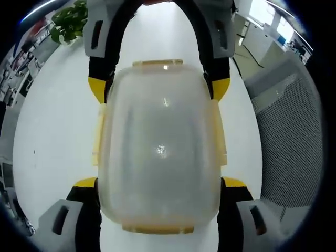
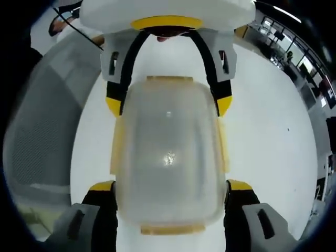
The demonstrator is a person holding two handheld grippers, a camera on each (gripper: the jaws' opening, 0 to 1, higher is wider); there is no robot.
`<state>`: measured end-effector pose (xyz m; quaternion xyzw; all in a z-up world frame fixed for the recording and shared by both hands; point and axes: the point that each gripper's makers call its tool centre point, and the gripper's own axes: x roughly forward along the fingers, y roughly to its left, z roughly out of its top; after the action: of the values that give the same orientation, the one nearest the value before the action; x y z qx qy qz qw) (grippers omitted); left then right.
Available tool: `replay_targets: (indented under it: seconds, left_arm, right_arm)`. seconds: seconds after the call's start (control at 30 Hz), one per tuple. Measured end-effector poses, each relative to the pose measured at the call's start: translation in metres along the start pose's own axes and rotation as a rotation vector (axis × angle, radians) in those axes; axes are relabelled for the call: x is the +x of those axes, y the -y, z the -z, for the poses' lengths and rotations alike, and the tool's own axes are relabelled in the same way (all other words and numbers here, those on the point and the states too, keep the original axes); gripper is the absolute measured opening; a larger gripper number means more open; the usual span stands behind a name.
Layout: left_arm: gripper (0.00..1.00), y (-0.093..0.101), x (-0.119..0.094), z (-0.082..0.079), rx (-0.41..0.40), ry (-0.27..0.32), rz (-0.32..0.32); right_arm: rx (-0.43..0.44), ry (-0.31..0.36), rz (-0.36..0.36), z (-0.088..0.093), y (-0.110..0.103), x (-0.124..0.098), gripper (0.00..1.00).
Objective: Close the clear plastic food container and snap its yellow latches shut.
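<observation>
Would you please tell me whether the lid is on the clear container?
On: the lid covers the container, yellow latches at its edges. Whether they are snapped, cannot tell.

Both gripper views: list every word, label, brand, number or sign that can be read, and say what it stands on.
None can be read.
The clear plastic container and its yellow latches carry no visible print.
Left gripper and right gripper: plain grey, black and yellow, with no marking to read.
The white table is unmarked.
Room background: too small and blurred to tell.
</observation>
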<state>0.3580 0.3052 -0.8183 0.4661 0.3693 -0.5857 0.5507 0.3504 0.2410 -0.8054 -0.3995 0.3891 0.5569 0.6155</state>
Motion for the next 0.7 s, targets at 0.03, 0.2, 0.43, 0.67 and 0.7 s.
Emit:
replay_targets:
  seconds: [0.03, 0.2, 0.43, 0.67, 0.7]
  left_arm:
    - [0.93, 0.001, 0.001, 0.005, 0.085, -0.037, -0.016]
    - [0.93, 0.004, 0.001, 0.006, 0.032, -0.042, -0.023]
    - [0.93, 0.008, -0.003, 0.012, 0.019, -0.036, -0.024]
    - [0.93, 0.008, -0.006, 0.022, 0.023, -0.04, -0.021]
    - [0.93, 0.007, -0.006, 0.024, 0.024, -0.04, -0.02]
  right_arm:
    - [0.003, 0.003, 0.003, -0.001, -0.001, 0.0, 0.84]
    - [-0.011, 0.001, 0.001, -0.003, -0.002, 0.0, 0.84]
    - [-0.021, 0.008, -0.001, -0.009, -0.005, 0.002, 0.84]
    - [-0.016, 0.011, -0.001, -0.02, -0.006, 0.006, 0.84]
    - [-0.013, 0.013, 0.0, -0.022, -0.005, 0.007, 0.84]
